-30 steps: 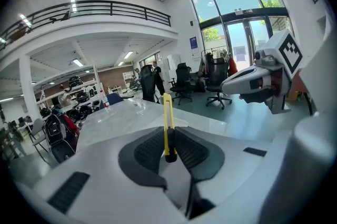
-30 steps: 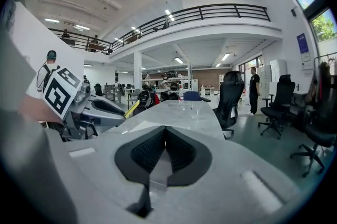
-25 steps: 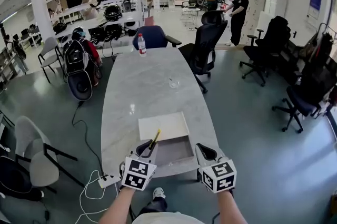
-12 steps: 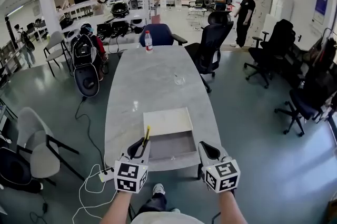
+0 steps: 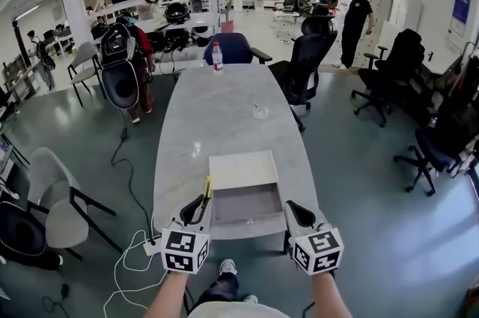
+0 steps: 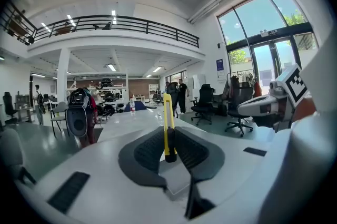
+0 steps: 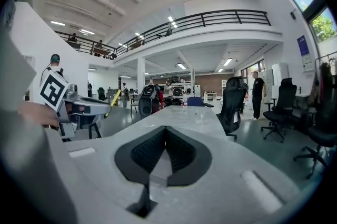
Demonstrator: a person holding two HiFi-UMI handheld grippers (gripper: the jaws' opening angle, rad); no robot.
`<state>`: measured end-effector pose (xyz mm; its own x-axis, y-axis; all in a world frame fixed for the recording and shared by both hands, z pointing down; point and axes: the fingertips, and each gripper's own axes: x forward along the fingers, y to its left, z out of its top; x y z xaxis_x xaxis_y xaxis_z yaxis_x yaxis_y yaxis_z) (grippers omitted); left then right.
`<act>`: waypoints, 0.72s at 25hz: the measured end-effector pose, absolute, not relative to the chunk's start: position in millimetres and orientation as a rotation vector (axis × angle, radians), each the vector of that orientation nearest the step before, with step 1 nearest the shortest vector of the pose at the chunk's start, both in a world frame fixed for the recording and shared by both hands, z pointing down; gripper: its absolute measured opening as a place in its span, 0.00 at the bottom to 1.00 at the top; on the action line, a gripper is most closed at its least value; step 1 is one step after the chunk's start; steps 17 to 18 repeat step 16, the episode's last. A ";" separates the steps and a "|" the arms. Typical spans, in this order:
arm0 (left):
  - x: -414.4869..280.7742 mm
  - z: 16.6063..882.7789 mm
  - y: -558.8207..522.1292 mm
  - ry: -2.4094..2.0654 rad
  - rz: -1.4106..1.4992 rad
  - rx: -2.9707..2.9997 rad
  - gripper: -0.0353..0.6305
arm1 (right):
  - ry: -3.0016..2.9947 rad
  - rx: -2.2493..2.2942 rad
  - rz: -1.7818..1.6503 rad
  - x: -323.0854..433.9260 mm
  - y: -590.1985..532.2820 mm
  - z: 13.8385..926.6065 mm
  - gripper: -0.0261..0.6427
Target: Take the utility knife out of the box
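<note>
Knife (image 5: pixel 206 188) now stands straighter, pinched in left tongs (image 5: pixel 199 209), long axis pointing ahead; box (image 5: pixel 247 206) lies just right; right tongs (image 5: pixel 298 216) closed, empty.

white left gripper (image 5: pixel 200 206) and right gripper (image 5: pixel 296 212), black-padded jaws.

1 utility knife (image 5: pixel 206 190), 1 box (image 5: pixel 247 203), 1 bottle (image 5: pixel 217 57), 2 grippers (image 5: pixel 200 206) (image 5: pixel 298 214).
</note>
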<state>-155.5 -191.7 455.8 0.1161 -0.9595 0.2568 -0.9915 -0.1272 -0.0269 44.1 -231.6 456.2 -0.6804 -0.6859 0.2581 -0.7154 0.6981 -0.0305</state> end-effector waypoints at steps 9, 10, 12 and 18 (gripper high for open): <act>-155.1 462.4 -190.2 -1.959 0.317 2.216 0.15 | -2.677 1.115 0.185 44.3 -230.2 458.6 0.05; -154.7 462.9 -190.6 -1.958 0.317 2.215 0.15 | -2.677 1.115 0.182 44.8 -230.6 458.6 0.05; -154.1 462.3 -191.9 -1.959 0.316 2.216 0.15 | -2.674 1.118 0.175 45.7 -232.0 458.1 0.05; -153.2 460.2 -194.4 -1.963 0.319 2.222 0.15 | -2.672 1.118 0.171 46.7 -234.7 456.7 0.05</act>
